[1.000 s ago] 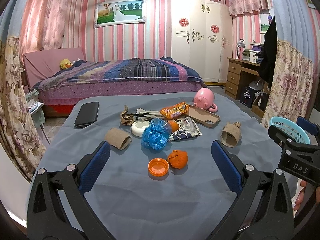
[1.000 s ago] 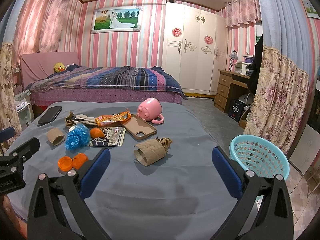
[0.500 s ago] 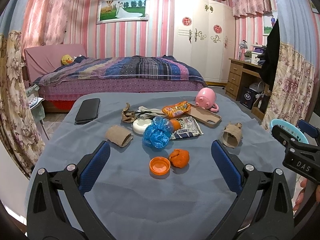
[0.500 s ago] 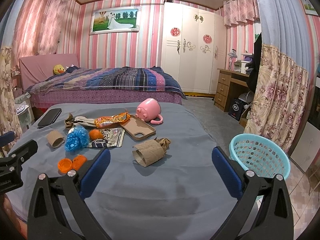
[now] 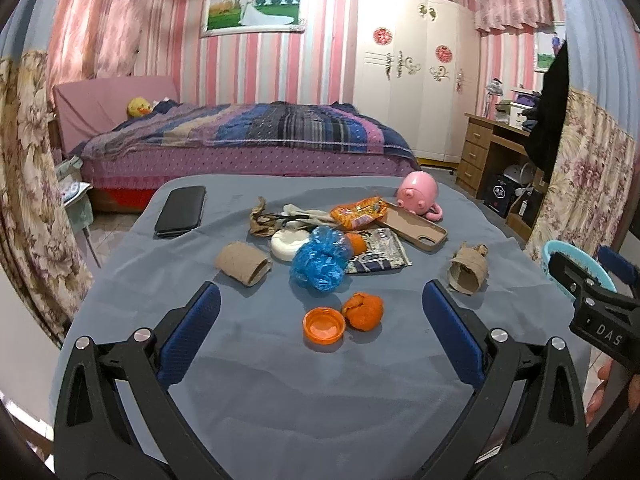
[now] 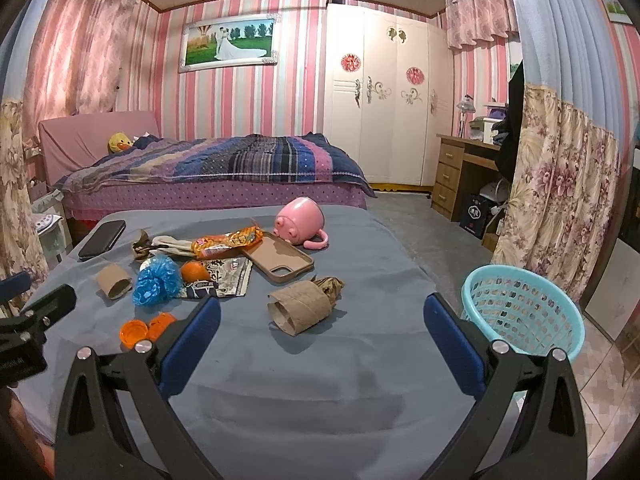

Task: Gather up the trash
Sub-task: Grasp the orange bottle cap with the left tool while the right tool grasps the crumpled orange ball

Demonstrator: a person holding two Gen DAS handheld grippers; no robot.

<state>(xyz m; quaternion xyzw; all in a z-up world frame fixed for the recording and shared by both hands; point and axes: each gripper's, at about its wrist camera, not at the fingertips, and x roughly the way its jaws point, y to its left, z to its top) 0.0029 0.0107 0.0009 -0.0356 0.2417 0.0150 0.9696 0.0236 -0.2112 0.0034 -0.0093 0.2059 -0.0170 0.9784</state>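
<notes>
Trash lies scattered on the grey-blue table: an orange bottle cap, orange peel, a crumpled blue plastic bag, two cardboard tubes, an orange snack wrapper and a printed foil packet. A light blue basket stands on the floor right of the table. My left gripper hovers open over the near table, just before the cap and peel. My right gripper is open too, with the right-hand tube between and beyond its fingers.
A black phone, a brown phone case, a pink pig mug, a white round lid and a whole orange also lie on the table. A bed stands behind, a wooden desk at the right.
Both grippers have edged slightly forward and tilted up a little, so the table items sit somewhat lower and nearer in view. Nothing has been grasped or moved.
</notes>
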